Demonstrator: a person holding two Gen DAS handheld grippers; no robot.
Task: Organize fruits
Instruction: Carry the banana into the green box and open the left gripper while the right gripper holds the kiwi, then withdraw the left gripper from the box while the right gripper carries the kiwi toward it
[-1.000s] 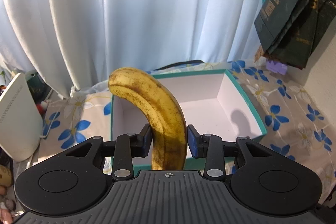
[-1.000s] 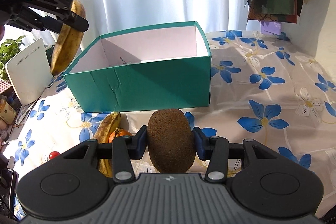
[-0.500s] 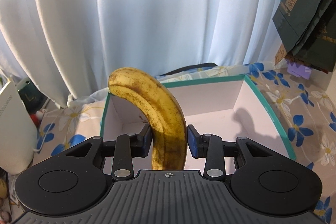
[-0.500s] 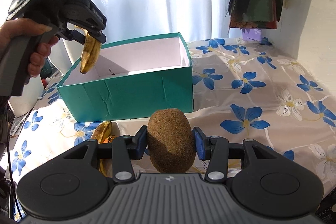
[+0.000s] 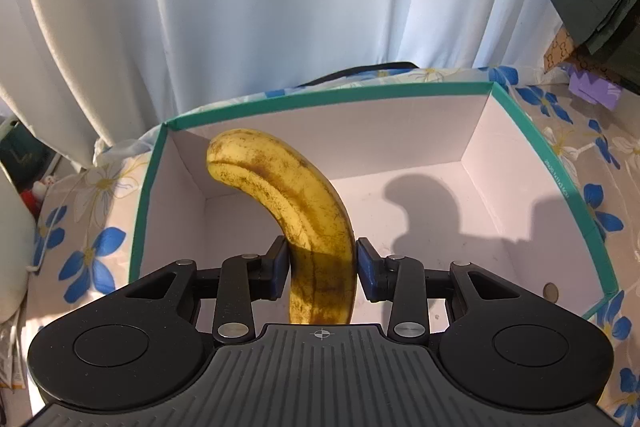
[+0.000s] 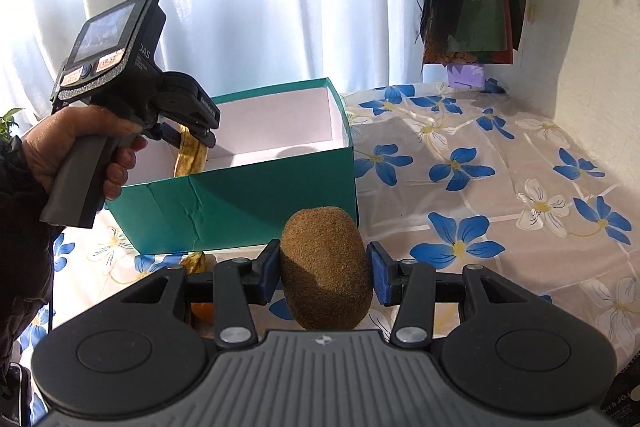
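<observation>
The left gripper (image 5: 322, 269) pinches a spotted, curved yellow banana (image 5: 296, 211) between its blue pads, holding it over the open teal cardboard box with a white interior (image 5: 540, 163), the fruit's tip dipping below the rim in the right wrist view. The right gripper (image 6: 325, 277) clamps a fuzzy brown kiwi (image 6: 326, 271) above the blue-flowered tablecloth (image 6: 500, 187), just in front of the box. A second banana (image 6: 194, 262) lies on the cloth beside the box's front wall.
</observation>
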